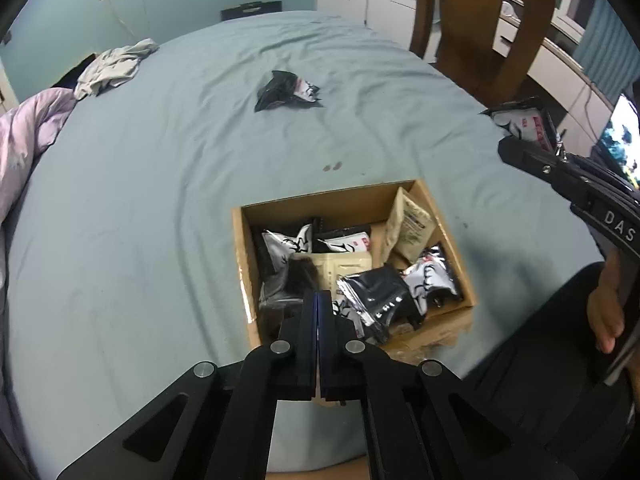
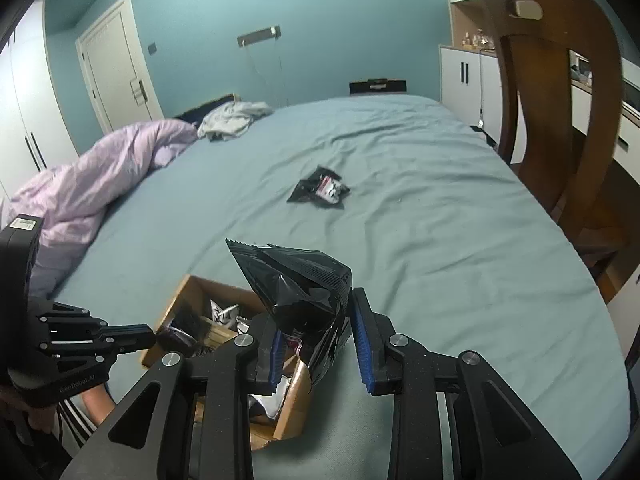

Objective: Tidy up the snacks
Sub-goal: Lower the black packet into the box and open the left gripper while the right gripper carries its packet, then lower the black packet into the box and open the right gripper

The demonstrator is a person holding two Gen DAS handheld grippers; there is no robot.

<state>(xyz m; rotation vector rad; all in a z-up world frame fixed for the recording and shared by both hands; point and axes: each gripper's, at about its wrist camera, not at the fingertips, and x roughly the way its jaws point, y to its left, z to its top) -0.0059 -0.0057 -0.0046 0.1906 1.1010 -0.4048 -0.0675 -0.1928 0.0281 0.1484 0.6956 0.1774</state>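
Blue-walled bedroom, bed (image 1: 160,208) under a pale blue sheet, lilac duvet (image 2: 92,184) bunched along the left edge, grey garment (image 1: 116,66) crumpled near the far left corner. Wooden chair (image 2: 560,120) hard against the right edge, white cabinets behind it.

Open cardboard box (image 1: 452,240) on the sheet near the near edge, packed with black-and-white and beige snack packets (image 1: 376,292) lying at all angles. One loose snack packet (image 1: 288,92) alone mid-bed, well apart from the box, toward the far edge.

Left tool (image 1: 319,312) pinched fully closed, pads touching, nothing between them, hanging just above the near side of the box, pointing steeply down. Seen from the right wrist, same tool (image 2: 148,336) at the box's left rim.

Right tool (image 2: 320,344) clamped on a black held packet (image 2: 304,292), upright and crumpled between the blue pads, raised over the right side of the box. From the left wrist view, that packet (image 1: 520,124) showing a white and red face, right tool (image 1: 516,148) to the right of the box.
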